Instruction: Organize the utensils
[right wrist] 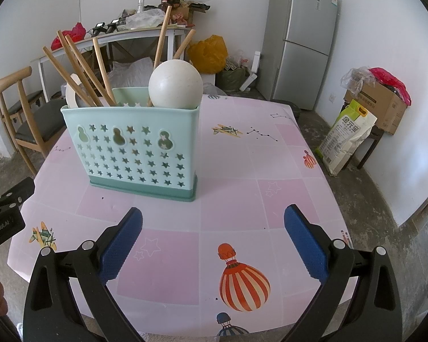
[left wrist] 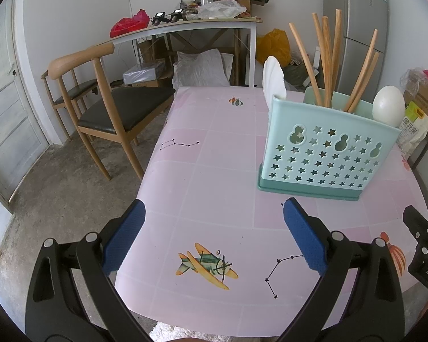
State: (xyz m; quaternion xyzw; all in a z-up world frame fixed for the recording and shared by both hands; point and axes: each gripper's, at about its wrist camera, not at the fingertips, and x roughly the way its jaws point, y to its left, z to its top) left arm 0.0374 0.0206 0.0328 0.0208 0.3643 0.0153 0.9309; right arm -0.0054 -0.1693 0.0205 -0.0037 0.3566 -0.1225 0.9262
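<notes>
A mint-green utensil holder (left wrist: 325, 154) with star cut-outs stands upright on the pink tablecloth; it also shows in the right wrist view (right wrist: 134, 154). Several wooden chopsticks (left wrist: 326, 57) (right wrist: 80, 65) stand in it, with a white ribbed spoon (left wrist: 274, 77) (right wrist: 70, 92) at its left end and a white round ladle (left wrist: 388, 105) (right wrist: 175, 84) at its right end. My left gripper (left wrist: 214, 213) is open and empty, low over the table's near left. My right gripper (right wrist: 213, 216) is open and empty, in front of the holder.
The pink tablecloth (left wrist: 214, 171) (right wrist: 256, 171) has printed planes and balloons. A wooden chair (left wrist: 105, 105) stands left of the table. A cluttered side table (left wrist: 202, 22), a grey fridge (right wrist: 302, 40), a cardboard box (right wrist: 376, 105) and a rice bag (right wrist: 345, 136) stand beyond.
</notes>
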